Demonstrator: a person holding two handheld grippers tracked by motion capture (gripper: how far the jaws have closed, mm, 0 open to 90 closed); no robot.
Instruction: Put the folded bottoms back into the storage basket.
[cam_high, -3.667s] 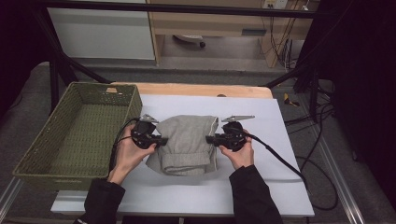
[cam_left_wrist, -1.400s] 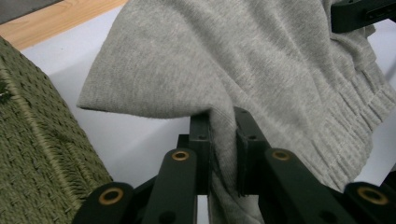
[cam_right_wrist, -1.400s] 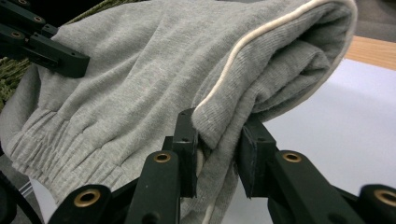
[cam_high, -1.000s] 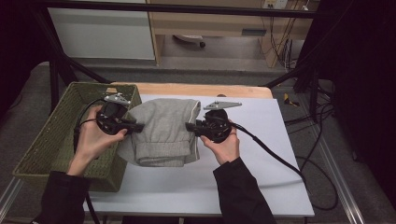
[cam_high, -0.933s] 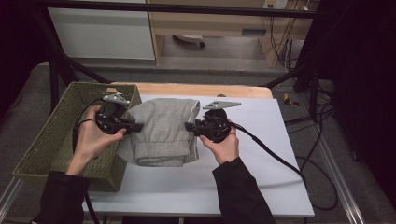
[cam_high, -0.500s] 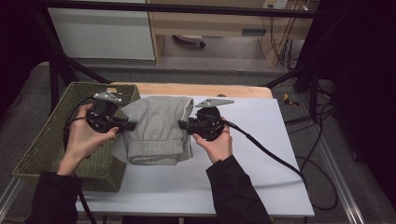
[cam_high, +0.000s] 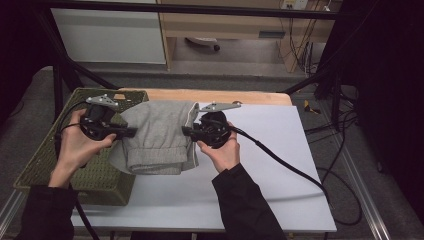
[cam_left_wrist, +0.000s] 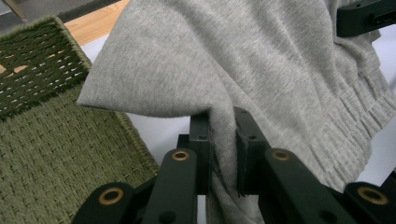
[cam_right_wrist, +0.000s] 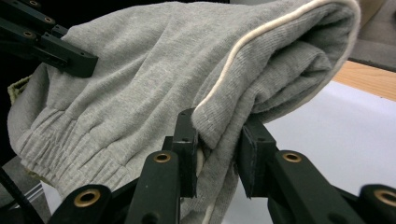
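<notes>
Each tool, the left tool (cam_left_wrist: 223, 140) and the right tool (cam_right_wrist: 217, 142), is clamped on one side of the folded grey sweatpants (cam_high: 157, 137), hanging above the worktop (cam_high: 280, 165) beside the green basket (cam_high: 47, 160); both should travel level together, keeping the fold; no readable writing shows.

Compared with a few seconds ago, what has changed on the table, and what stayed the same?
The folded grey garment has moved left, from the middle of the white table to partly over the green basket. Both hands went with it: the left claw and the right claw each stay shut on a side of it. The basket has not moved.
</notes>
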